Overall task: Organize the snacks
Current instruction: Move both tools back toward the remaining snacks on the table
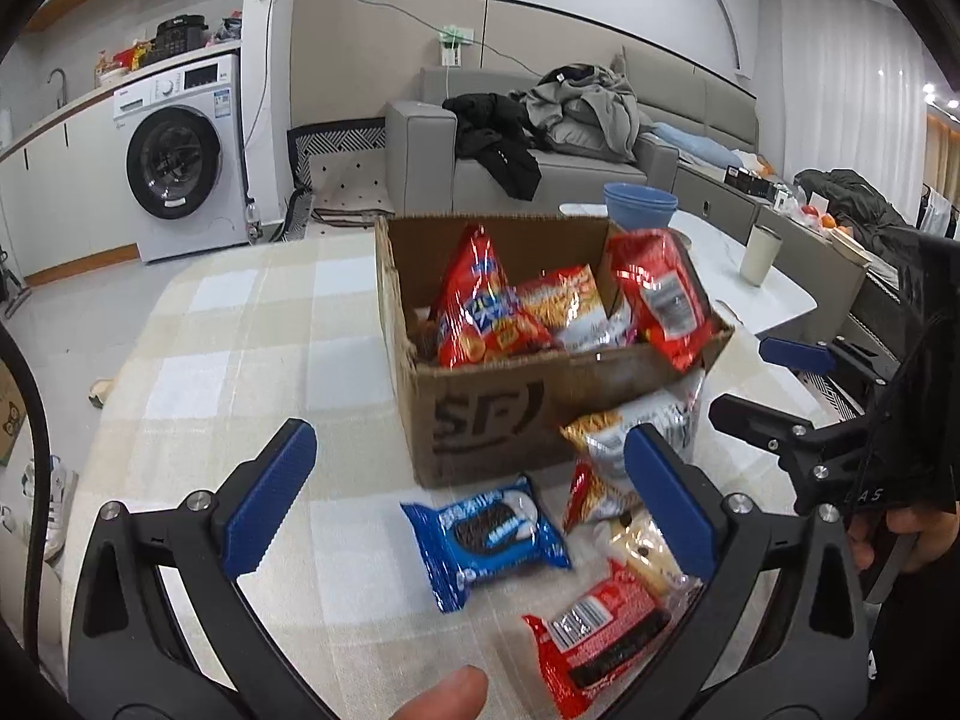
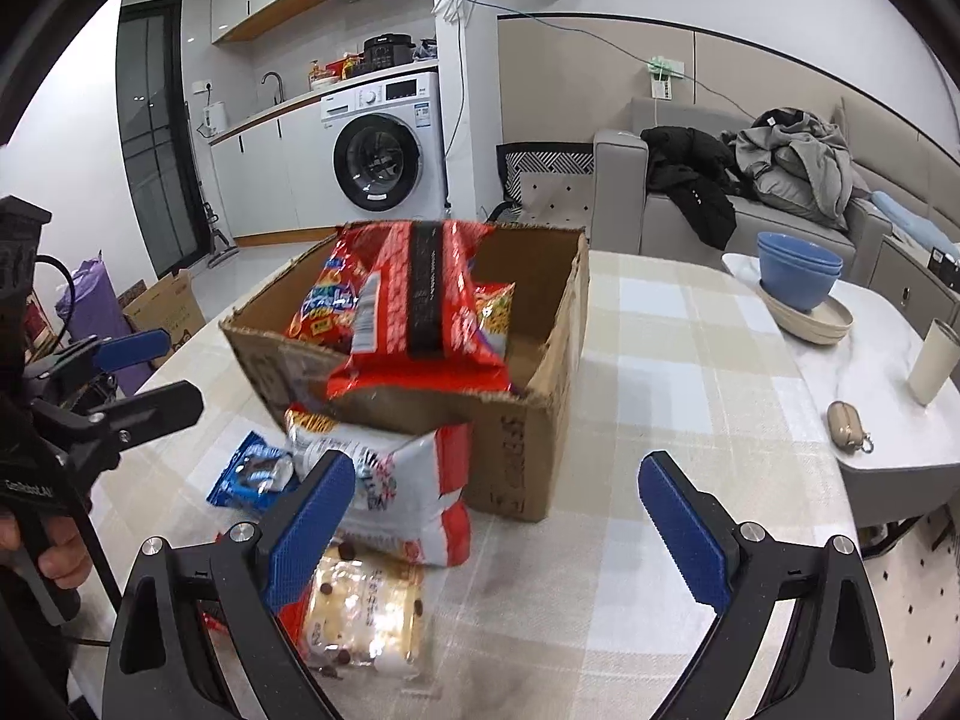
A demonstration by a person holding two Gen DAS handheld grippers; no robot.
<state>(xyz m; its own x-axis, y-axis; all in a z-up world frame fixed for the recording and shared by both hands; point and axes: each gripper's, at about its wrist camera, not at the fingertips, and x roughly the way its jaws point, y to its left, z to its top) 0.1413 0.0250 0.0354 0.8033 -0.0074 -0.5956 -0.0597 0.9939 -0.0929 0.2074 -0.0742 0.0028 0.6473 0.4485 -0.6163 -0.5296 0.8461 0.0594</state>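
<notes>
An open cardboard box (image 1: 480,414) stands on the checked tablecloth with several red and orange snack bags inside. A large red bag (image 2: 420,324) lies tilted over its near rim. In front of the box lie a blue cookie packet (image 1: 486,540), a red packet (image 1: 594,642), a pale biscuit pack (image 2: 366,612) and a white-and-red bag (image 2: 414,480). My left gripper (image 1: 471,468) is open above the blue packet, holding nothing. My right gripper (image 2: 498,474) is open beside the white-and-red bag, also holding nothing. Each gripper shows at the edge of the other's view.
Blue bowls (image 2: 795,276) stacked on plates, a pale cup (image 2: 930,366) and a small tan pouch (image 2: 846,420) sit on the white table to the right. A grey sofa (image 1: 432,150) with clothes and a washing machine (image 1: 180,162) stand beyond.
</notes>
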